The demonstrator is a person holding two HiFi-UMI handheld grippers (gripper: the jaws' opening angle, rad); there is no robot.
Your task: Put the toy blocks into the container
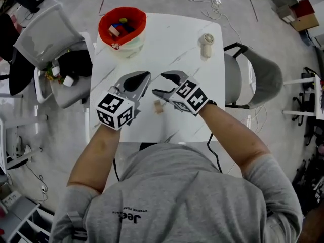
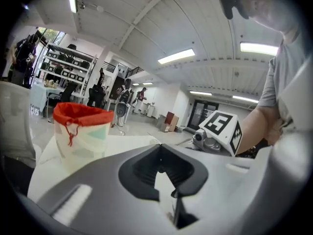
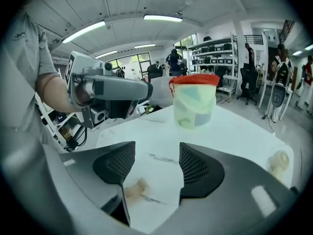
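Most of the job looks done to me. The container (image 1: pixel 104 26), a soft tub with a red rim at the far left corner of the table (image 1: pixel 172 39), already has several coloured blocks (image 1: pixel 118 30) lying inside it. I can find only one loose block (image 1: pixel 159 106) on the tabletop, so by my reckoning that is the last piece to pick up, carry across and drop in.

That block lies near the front edge of the table, well apart from the container, between my two grippers as the head view shows them. It is a small, pale wooden piece, roughly cube-like. The right gripper view blurs it, so I cannot make out its edges or which face is up.

The right gripper (image 3: pixel 156 151) hangs over it with the jaws spread wide and nothing pinched. The block shows on the table below, close to the left-hand jaw rather than centred in the gap, so I judge I need to line it up better before closing. The left gripper (image 2: pixel 159 150) has its jaw tips drawn together with nothing between them, and it points toward the container.
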